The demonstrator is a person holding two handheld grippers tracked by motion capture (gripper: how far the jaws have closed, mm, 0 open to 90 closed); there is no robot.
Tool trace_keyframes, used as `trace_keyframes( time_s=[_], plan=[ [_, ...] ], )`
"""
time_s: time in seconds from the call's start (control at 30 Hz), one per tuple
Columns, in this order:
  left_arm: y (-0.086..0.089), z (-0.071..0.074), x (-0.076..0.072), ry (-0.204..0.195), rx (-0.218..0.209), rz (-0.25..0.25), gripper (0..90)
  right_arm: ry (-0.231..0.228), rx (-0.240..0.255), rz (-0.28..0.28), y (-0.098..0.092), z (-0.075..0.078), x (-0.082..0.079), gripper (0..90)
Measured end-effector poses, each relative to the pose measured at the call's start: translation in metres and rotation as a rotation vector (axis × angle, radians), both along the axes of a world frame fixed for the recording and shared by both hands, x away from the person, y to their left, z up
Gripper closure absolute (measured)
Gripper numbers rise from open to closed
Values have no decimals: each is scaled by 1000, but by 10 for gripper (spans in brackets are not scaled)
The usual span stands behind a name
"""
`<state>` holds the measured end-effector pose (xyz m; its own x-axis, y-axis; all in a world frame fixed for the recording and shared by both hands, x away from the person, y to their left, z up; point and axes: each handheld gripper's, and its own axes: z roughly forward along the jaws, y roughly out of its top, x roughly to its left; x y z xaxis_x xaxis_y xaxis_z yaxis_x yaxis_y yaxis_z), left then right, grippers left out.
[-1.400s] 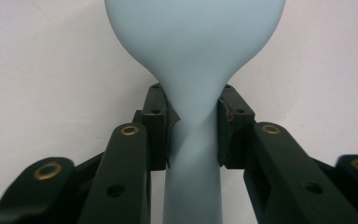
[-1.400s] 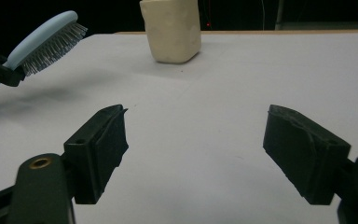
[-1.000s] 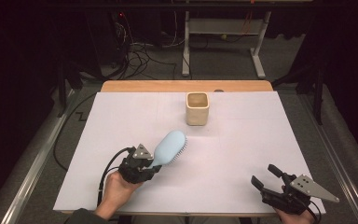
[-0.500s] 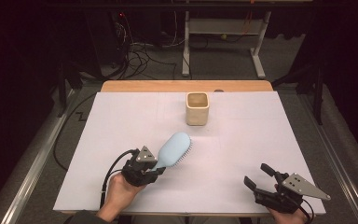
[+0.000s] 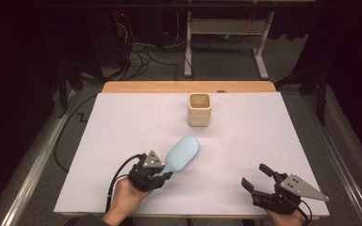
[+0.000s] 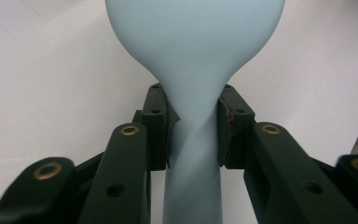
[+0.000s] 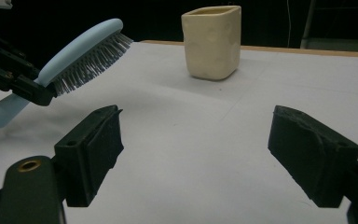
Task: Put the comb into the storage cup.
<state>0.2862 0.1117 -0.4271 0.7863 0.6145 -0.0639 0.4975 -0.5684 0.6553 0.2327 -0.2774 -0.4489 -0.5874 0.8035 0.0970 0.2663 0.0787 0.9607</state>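
White sheeting [image 5: 122, 141] covers the tabletop. Near its front-left edge a pale blue hairbrush [image 5: 183, 153] is pinched by the handle in the left gripper [image 5: 162, 175] and held off the surface (bristles facing right). A cream cup [image 5: 200, 109] stands toward the far edge, and at the front-right corner the right gripper [image 5: 253, 178] is spread wide, having just been opening, with nothing between its jaws.

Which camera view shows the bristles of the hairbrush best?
The right gripper view: the hairbrush is seen side-on, its grey bristles pointing down. The high view gives a thin fringe of them along its edge. The left gripper view gives the smooth blue back and handle.
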Motion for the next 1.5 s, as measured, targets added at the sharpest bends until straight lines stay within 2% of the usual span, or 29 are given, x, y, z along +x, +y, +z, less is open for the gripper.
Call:
trace_keyframes(
  time_s=[0.4, 0.63, 1.03, 1.27, 1.5],
  plan=[
    [-10, 0, -3, -6, 2, -25, 692, 18, -5, 39, 16, -1, 5, 166],
    [-12, 1, -3, -9, 2, -33, 692, 18, -8, 43, 28, -1, 7, 161],
    [-17, 3, -4, -18, -6, -40, 692, 43, -11, 94, 45, -1, 13, 161],
    [-18, 4, -4, -20, -9, -45, 692, 47, 4, 126, 55, 0, 17, 161],
    [-21, 4, -5, -23, -10, -47, 692, 45, -5, 150, 66, 3, 20, 165]
  ],
)
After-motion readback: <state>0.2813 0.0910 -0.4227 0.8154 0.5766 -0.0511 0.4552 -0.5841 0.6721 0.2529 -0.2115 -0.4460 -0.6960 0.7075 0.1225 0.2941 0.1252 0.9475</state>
